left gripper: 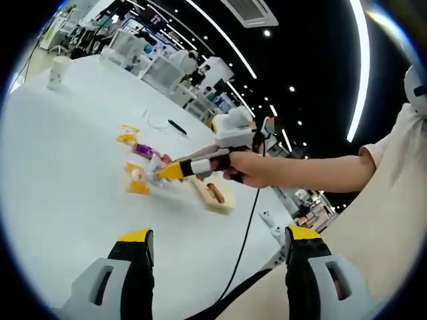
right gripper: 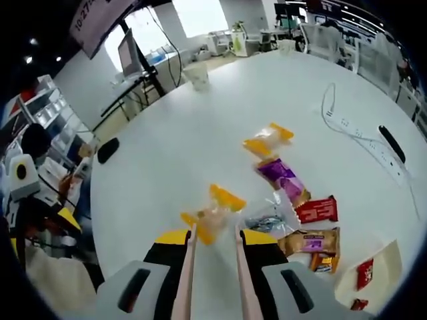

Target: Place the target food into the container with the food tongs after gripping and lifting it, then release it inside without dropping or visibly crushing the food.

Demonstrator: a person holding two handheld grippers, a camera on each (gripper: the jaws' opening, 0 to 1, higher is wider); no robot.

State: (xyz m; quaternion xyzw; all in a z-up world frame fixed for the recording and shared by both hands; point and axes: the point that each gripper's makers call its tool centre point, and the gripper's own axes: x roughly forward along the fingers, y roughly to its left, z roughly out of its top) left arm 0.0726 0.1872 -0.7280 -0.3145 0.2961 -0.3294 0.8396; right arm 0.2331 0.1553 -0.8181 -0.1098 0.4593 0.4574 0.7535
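Right gripper view, tool: the right gripper [right gripper: 215, 241] rises from the bottom edge with pink food tongs [right gripper: 184, 280] clamped in its narrow jaws; the two pink arms run forward between the yellow-tipped jaws.
Right gripper view, target: a yellow-ended snack packet [right gripper: 213, 212] lies on the white table [right gripper: 167, 147] with the tong tips at either side of its near end; whether they actually pinch it I cannot tell.
Right gripper view, other packets: a second yellow packet [right gripper: 268, 141] lies farther off, a purple packet [right gripper: 283, 177] just beyond the middle, a red packet [right gripper: 318, 209] beside it, and an orange-brown packet [right gripper: 311, 240] nearest the right jaw.
Right gripper view, container: a pale tray [right gripper: 380, 270] sits at the lower right, with a red item [right gripper: 364, 273] inside.
Right gripper view, surroundings: a white power strip [right gripper: 373, 148] with its cord runs along the right, a black pen-like object [right gripper: 391, 143] next to it, and a paper cup [right gripper: 198, 75] stands at the far side.
Left gripper view, left gripper: the left gripper [left gripper: 217, 243] stands with jaws wide apart and nothing between them, raised over the table.
Left gripper view, other hand: a person's hand [left gripper: 257, 168] holds the right gripper, its tip down among the packets beside the tray.
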